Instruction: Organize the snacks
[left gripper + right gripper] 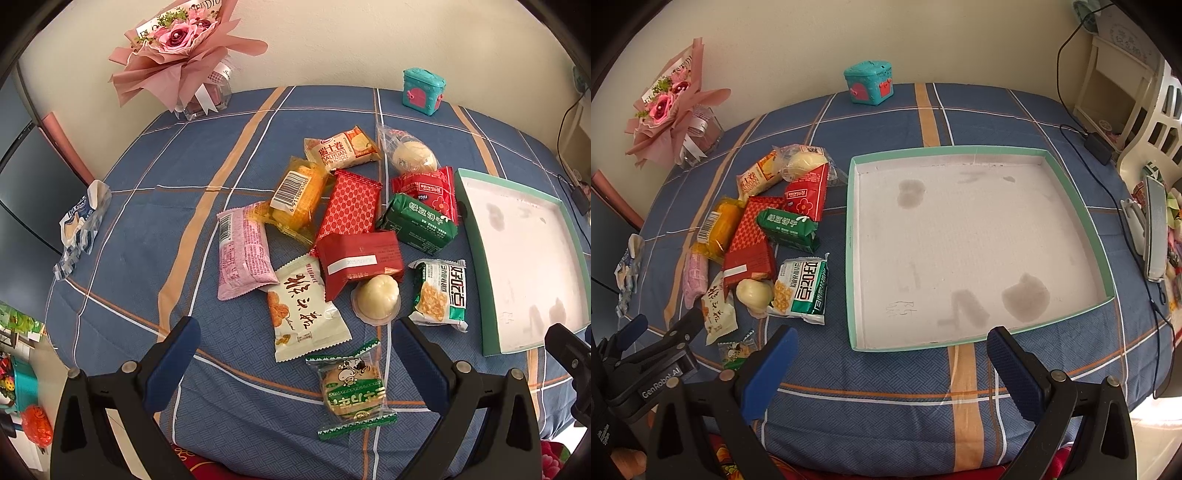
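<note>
A pile of wrapped snacks lies on the blue plaid table: a green-white biscuit pack (351, 387), a cream pack (304, 308), a pink pack (242, 251), red packs (358, 258), a green pack (419, 223) and a round jelly cup (376, 299). The pile also shows in the right wrist view (764, 236). An empty teal-rimmed box (960, 236) sits to the right of the pile. My left gripper (295, 358) is open just above the near snacks. My right gripper (890, 358) is open at the box's near edge.
A pink bouquet in a glass vase (181, 55) stands at the back left. A teal toy chest (423, 90) stands at the back. A blue-white wrapper (81, 225) lies at the left edge. Cables and a charger (1099, 144) lie at the right.
</note>
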`<state>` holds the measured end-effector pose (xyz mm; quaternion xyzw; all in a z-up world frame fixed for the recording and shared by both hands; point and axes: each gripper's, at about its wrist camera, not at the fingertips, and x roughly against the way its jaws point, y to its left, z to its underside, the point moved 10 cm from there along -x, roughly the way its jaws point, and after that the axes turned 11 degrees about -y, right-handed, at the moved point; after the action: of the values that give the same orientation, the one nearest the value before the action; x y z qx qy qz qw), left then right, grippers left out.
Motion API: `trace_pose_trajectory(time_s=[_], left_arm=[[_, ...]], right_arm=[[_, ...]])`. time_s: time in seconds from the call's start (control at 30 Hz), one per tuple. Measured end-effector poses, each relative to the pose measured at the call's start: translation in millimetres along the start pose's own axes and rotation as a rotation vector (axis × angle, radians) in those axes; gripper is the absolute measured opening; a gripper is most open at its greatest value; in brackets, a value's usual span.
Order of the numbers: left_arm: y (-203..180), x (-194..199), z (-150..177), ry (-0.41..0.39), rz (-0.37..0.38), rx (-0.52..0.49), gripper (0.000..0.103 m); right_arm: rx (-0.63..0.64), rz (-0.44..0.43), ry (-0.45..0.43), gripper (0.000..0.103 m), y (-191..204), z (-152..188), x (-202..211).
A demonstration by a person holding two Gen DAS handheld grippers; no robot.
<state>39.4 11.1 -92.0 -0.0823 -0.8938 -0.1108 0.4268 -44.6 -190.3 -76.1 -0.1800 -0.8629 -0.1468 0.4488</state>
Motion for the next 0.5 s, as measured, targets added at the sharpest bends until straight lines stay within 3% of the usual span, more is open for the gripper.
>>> trace_pose_trajectory(time_s=[0.5], left_arm=[[1.7,-3.1,1.7,0.01,0.029,0.027,0.103]], right_arm=[[0.01,0.001,0.012,0.103,4.2,2.6,-5.5]])
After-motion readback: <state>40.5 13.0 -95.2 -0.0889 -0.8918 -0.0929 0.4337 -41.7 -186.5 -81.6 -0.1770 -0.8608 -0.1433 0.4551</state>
